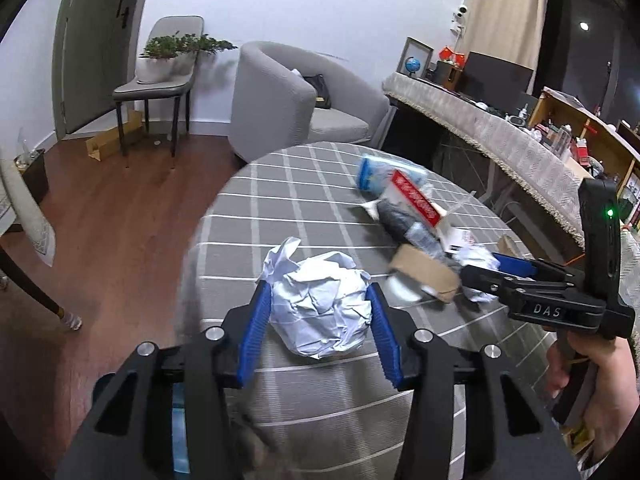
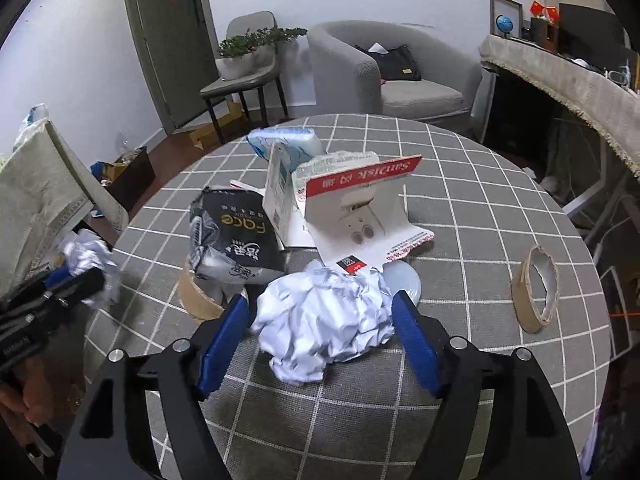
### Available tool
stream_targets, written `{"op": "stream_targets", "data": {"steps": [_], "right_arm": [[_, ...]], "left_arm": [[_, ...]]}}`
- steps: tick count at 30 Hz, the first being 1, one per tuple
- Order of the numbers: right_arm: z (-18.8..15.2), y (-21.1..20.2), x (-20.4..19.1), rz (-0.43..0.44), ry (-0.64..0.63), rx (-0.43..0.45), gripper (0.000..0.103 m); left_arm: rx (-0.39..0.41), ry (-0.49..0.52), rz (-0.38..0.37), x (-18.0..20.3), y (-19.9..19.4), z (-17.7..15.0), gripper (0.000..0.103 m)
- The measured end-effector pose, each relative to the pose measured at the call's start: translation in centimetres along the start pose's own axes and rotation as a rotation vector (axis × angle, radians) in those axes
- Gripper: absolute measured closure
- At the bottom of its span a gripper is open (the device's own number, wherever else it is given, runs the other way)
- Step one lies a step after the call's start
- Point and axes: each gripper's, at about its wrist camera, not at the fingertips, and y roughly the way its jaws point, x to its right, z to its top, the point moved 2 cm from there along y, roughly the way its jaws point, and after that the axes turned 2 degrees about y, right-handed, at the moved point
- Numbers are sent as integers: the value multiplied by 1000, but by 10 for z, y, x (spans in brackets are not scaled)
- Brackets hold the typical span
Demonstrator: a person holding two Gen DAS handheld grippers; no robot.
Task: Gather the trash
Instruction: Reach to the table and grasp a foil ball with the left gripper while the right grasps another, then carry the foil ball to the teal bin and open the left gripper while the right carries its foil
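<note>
The left gripper (image 1: 320,308) is clamped on a paper ball (image 1: 320,306), low centre of its view. The right gripper (image 2: 320,328) brackets a second ball (image 2: 322,322) on the table (image 2: 480,208), the pads seemingly just touching; a firm grip can't be confirmed. Squeeze before lifting, clear of the packets (image 2: 240,236) above and the tape roll (image 2: 536,294) at right.
</note>
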Motion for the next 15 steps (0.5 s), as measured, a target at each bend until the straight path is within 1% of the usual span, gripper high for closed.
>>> {"op": "stream_targets", "data": {"steps": [1,4,10,15], "right_arm": [[0,2,1,-14,4,-5,35],[1,-1,-1,-16,27,11,40],[11,-18,-11,-18,43,84,40],[19,-27,-30,15,51,153,40]], "left_arm": [[4,-3,10,-6,-3,0,51],[13,-16,33,-22,-10,-2,51],[16,-39,77,-53,-19,-6,51],[-3,-35,118,-76,-23,-14,51]]}}
